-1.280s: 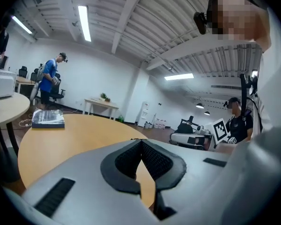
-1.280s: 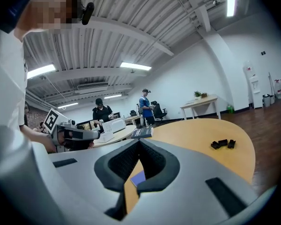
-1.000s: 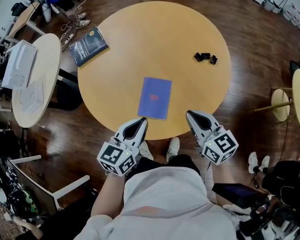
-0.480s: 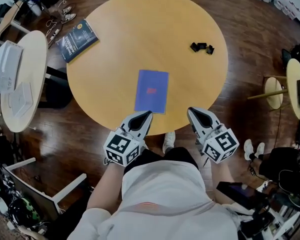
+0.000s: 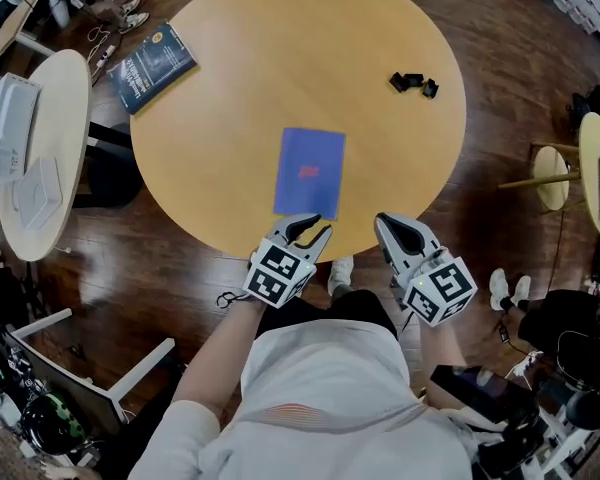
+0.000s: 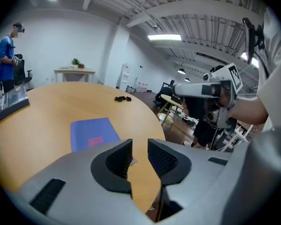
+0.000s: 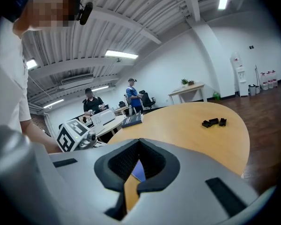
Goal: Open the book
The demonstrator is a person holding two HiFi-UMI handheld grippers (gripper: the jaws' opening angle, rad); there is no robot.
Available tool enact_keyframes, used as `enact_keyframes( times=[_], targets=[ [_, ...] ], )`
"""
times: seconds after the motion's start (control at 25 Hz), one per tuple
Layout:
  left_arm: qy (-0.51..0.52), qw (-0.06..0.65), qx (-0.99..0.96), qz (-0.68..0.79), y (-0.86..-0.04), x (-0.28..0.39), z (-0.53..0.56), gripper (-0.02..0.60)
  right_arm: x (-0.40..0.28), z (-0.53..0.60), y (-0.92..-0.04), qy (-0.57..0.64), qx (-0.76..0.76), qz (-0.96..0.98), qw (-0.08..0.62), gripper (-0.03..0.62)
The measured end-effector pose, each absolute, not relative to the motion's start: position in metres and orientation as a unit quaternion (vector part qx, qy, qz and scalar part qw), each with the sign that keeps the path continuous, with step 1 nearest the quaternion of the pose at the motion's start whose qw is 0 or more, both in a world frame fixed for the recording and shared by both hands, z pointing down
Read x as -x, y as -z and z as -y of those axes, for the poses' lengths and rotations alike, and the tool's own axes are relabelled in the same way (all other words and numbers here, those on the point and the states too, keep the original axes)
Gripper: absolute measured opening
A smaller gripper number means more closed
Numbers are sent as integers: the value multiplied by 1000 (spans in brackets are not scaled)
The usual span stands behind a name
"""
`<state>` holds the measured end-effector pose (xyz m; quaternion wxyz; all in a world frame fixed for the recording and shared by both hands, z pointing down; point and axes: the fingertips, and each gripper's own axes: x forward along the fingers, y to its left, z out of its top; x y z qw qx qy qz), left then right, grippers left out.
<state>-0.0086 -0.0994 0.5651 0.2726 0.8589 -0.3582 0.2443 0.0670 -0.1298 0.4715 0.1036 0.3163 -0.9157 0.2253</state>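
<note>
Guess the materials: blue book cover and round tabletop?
Blue book: likely matte paper or card cover; thin, flat, no glare. Round table: light wood-look top, maybe laminate or veneer; even tan colour, soft sheen, no clear grain.

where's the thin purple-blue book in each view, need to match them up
Head view: the purple-blue book lies closed just above the picture's centre.
Left gripper view: left of centre, slightly low.
Right gripper view: only a blue sliver, low at centre.
Shared landmark: the small black parts, beyond the book.
</note>
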Motion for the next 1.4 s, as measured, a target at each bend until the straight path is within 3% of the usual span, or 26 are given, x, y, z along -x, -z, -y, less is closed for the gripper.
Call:
enact_keyframes(
  times=[0.4,0.76,1.12,1.4],
  targets=[
    [-364,264,-833,321,-636,-20,104,170,-110,126,-497,-259,-349,894,106,-2],
    [-444,211,-800,344,-672,-27,109,170,-130,123,-507,-270,-356,889,106,-2],
    [-450,251,-779,358,-686,-27,108,169,-137,125,-513,-276,-353,888,103,-2],
    [-467,234,-771,365,-687,-27,108,159,-135,124,-514,-278,-350,888,106,-2]
  ],
)
